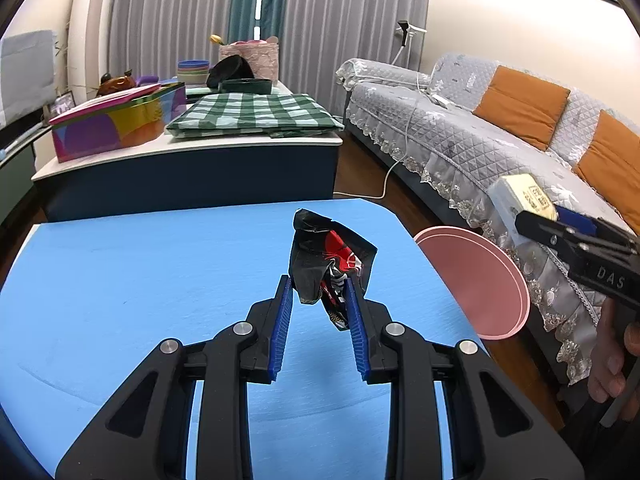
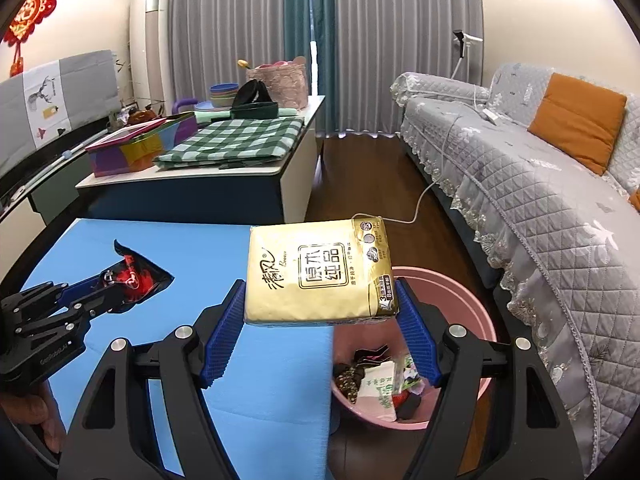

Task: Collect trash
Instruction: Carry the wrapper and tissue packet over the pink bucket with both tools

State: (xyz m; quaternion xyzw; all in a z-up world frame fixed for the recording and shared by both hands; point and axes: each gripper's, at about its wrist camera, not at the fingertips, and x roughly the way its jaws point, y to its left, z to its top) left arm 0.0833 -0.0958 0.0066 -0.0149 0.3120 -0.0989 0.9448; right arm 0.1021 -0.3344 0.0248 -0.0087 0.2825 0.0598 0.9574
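My left gripper [image 1: 319, 289] is shut on a crumpled black and red snack wrapper [image 1: 326, 258] and holds it above the blue table [image 1: 140, 280]. It also shows at the left of the right wrist view [image 2: 102, 280], with the wrapper [image 2: 136, 276] in it. My right gripper [image 2: 320, 300] is shut on a gold tissue pack [image 2: 320, 272] and holds it over the table's right edge, beside the pink bin [image 2: 472, 312]. The bin holds several pieces of trash [image 2: 380, 384]. In the left wrist view the right gripper [image 1: 560, 220], the pack [image 1: 520, 196] and the bin [image 1: 480, 280] show at right.
A grey quilted sofa [image 2: 520, 184] with orange cushions runs along the right. A low cabinet [image 2: 200, 184] behind the table carries a checked cloth [image 2: 236, 140], a colourful tin [image 2: 136, 148] and bowls. A white cable [image 2: 420, 200] lies on the wooden floor.
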